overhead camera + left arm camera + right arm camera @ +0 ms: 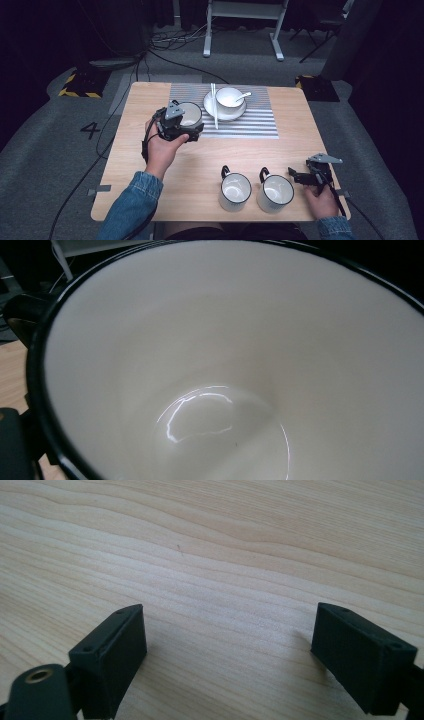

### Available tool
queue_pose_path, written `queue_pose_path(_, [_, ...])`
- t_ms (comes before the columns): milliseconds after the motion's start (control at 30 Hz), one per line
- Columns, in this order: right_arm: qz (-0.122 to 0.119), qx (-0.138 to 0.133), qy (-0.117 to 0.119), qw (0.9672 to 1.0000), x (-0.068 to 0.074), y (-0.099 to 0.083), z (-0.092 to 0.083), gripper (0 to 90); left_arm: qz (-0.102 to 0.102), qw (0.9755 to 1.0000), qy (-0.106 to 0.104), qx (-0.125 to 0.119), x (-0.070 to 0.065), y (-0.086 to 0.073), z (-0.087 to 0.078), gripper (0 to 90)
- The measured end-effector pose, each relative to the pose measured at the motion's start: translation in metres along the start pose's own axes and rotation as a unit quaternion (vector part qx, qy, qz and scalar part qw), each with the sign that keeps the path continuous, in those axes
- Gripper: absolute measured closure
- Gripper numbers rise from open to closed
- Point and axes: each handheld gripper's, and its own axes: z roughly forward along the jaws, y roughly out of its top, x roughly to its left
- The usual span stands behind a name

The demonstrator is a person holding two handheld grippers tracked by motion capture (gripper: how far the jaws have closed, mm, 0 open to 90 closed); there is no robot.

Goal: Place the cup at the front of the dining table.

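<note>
- Three white mugs with dark rims are out: one is up at the left gripper, and two wait near the person's edge of the wooden surface.
- Held mug: the left gripper is clamped on it by the near side, just at the left edge of the striped mat. In the left gripper view its pale inside looms right up against the camera, rim toward the lens, so I judge the grip to be on the rim or wall; the pads themselves I cannot make out.
- Whether that mug stands on the surface or hangs slightly above it, I cannot tell from where I look.
- Place setting on the mat: a white plate carries a bowl with a spoon resting in it, and chopsticks lie across the plate's left side.
- Waiting mugs: the left one and the right one stand upright, just beside each other, handles pointing away from the person.
- Right gripper: released, jaws wide apart with nothing but bare wood between them in the right gripper view, resting just right of the second waiting mug.
- Progress, as I judge it: one mug is almost at the setting, not yet let go; two others are untouched, so most of the work remains.
</note>
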Motion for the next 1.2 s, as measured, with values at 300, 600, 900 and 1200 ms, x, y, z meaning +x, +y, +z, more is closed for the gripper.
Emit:
queue_pose_path(300, [0.000,0.000,0.000,1.0000,0.000,0.000,0.000,14.5,-0.029,0.9994,0.010,-0.013,0.023,0.011,0.028,3.0])
queue_pose_path(600, [0.000,0.000,0.000,1.0000,0.000,0.000,0.000,14.5,-0.026,0.9988,0.039,0.009,0.047,0.023,0.055,3.0])
queue_pose_path(900, [0.000,0.000,0.000,1.0000,0.000,0.000,0.000,14.5,-0.026,0.9974,0.062,0.025,0.073,0.034,0.089,3.0])
queue_pose_path(1200, [0.000,0.000,0.000,1.0000,0.000,0.000,0.000,14.4,-0.057,0.9961,0.065,0.018,0.086,0.031,0.117,3.0])
